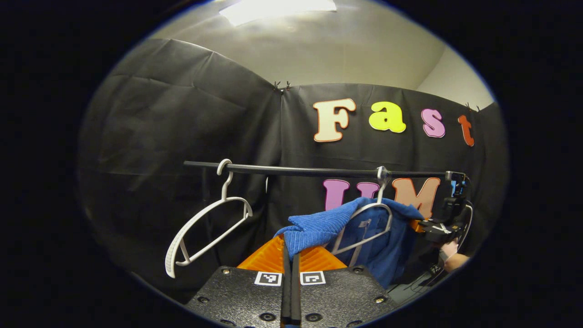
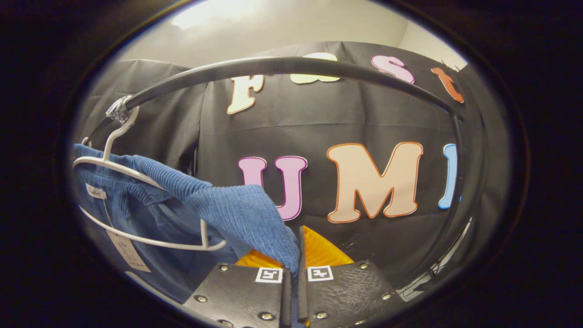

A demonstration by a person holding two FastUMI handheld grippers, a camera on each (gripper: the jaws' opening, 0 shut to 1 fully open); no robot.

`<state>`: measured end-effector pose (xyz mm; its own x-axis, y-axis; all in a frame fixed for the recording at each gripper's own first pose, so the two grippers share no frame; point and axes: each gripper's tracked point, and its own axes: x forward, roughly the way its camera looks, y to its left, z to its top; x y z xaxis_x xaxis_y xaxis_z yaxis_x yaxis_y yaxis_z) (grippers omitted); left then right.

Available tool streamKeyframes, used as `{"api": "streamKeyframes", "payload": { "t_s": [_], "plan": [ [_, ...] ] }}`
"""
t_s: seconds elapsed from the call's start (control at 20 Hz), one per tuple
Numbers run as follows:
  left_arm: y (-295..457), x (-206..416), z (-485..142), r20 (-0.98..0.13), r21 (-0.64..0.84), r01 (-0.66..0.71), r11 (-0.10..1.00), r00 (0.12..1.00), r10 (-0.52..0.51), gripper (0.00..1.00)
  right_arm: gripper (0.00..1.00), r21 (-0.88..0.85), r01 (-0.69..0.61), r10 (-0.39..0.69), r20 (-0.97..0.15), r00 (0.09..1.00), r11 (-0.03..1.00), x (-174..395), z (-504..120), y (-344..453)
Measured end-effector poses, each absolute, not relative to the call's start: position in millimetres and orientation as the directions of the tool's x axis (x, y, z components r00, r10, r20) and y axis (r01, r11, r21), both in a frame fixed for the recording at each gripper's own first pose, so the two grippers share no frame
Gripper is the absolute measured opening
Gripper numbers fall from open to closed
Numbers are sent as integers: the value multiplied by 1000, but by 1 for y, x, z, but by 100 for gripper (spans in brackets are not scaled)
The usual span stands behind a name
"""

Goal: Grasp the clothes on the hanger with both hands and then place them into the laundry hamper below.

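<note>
A blue ribbed garment [image 1: 378, 248] hangs on a white hanger [image 1: 364, 228] from the black rail [image 1: 309, 171]. In the left gripper view my left gripper [image 1: 290, 249] is shut on a pulled-out fold of this garment, just left of the hanger. Farther right, my right gripper [image 1: 439, 228] is at the garment's other shoulder, with a hand [image 1: 454, 259] below it. In the right gripper view my right gripper [image 2: 297, 255] is shut on the blue garment [image 2: 237, 214], whose fold is drawn off the hanger [image 2: 136, 175] toward the fingers.
An empty white hanger [image 1: 205, 228] hangs tilted at the rail's left end. The rail [image 2: 282, 66] arches close above the right gripper, and its upright post [image 2: 457, 182] stands at the right. Black cloth walls close in behind.
</note>
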<state>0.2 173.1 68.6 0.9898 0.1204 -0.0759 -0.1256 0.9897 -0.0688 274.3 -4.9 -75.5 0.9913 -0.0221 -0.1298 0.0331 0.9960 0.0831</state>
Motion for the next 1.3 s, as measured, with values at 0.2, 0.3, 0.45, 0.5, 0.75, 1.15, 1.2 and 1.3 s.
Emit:
{"api": "streamKeyframes", "payload": {
  "t_s": [0.2, 0.3, 0.45, 0.5, 0.75, 1.15, 1.2, 1.3],
  "plan": [
    [202, 12, 62, -76, -3, -197, 980, 978, 196, 0, 6, 81, 15, -4, -129, 992, 997, 278, -78, -1],
    [207, 15, 54, -83, -26, -199, 980, 977, 197, 0, 6, 71, 10, -1, -128, 992, 997, 279, -81, -1],
    [215, 24, 38, -95, -18, -216, 976, 972, 213, 0, 11, 62, 5, 3, -132, 991, 998, 283, -84, -1],
    [215, 27, 31, -101, -19, -220, 975, 971, 217, 0, 6, 56, 5, 2, -132, 991, 998, 285, -83, -2],
    [215, 42, 7, -106, -61, -218, 974, 972, 211, 0, 6, 31, 36, -32, -115, 993, 999, 298, -78, -12],
    [210, 59, -24, -139, -121, -192, 974, 975, 175, 0, 6, 35, 80, -76, -111, 991, 996, 316, -85, -23],
    [210, 60, -27, -143, -122, -190, 974, 975, 172, 0, 6, 34, 80, -75, -113, 991, 996, 317, -86, -23],
    [209, 63, -34, -151, -119, -185, 976, 974, 166, 0, 6, 29, 82, -78, -123, 989, 996, 319, -92, -22]
  ]
}}
